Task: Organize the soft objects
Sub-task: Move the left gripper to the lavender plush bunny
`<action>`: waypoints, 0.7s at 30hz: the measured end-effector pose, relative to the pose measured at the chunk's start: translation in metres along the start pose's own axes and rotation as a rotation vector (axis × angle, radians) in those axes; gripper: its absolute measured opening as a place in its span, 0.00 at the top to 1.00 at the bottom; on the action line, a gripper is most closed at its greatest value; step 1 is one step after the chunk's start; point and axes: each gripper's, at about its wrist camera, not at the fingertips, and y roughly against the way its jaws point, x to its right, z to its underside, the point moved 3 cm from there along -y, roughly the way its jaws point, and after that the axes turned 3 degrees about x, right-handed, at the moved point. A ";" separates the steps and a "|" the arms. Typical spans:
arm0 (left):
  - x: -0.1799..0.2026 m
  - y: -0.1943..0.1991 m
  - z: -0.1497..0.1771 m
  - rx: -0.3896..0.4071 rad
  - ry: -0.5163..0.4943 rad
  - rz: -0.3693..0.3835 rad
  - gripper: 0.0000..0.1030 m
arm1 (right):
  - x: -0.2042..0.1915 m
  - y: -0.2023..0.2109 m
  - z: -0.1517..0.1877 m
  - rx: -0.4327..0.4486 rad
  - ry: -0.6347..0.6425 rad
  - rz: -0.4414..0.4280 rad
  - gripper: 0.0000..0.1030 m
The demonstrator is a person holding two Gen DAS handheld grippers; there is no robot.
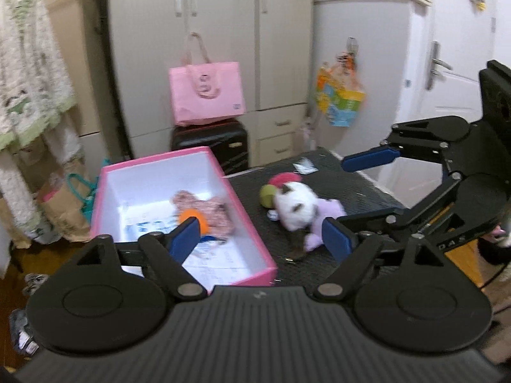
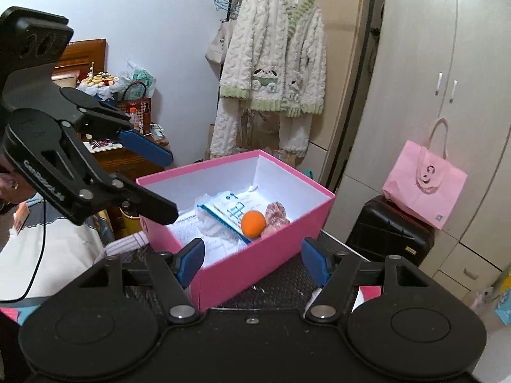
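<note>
**Between drops: box part-filled, plush toys next**

Both hand-held grippers are empty with jaws spread wide. The left hand-held gripper (image 1: 260,239) hovers over the near edge of the box (image 1: 255,245) and the worktop (image 1: 351,188); the right hand-held gripper (image 2: 252,260) hangs above the box's near corner.

In the box lie an orange ball (image 2: 253,220), a pinkish speckled soft toy (image 2: 276,215) touching it, and some papers (image 2: 223,214). On the worktop, just beside the box's right wall, a white-and-lilac plush (image 1: 300,210) lies against a green ball (image 1: 266,195) and a pink piece (image 1: 286,178).

The step in hand looks like fetching the next soft thing. The plush is the likely pick: lower onto its body, close gently, lift over the wall.

Room is fair. The box wall stands just left of the plush, the two hand-held grippers are near each other over the same patch, and the worktop's right edge is near. The box has free floor at its near end.
</note>
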 end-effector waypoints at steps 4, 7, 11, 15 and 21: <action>0.020 -0.005 0.003 -0.014 -0.002 0.047 0.14 | 0.004 0.018 0.018 0.002 -0.006 0.039 0.28; 0.034 -0.012 0.004 -0.022 -0.024 0.079 0.09 | 0.007 0.029 0.036 -0.001 -0.009 0.079 0.21; 0.050 -0.028 0.006 -0.041 -0.026 0.133 0.04 | 0.014 0.038 0.060 -0.016 -0.030 0.099 0.17; 0.065 -0.056 0.006 -0.088 -0.014 0.165 0.04 | 0.028 0.036 0.082 -0.036 -0.090 0.099 0.17; 0.086 -0.092 0.006 -0.120 -0.030 0.158 0.04 | 0.056 0.023 0.118 -0.044 -0.197 0.100 0.17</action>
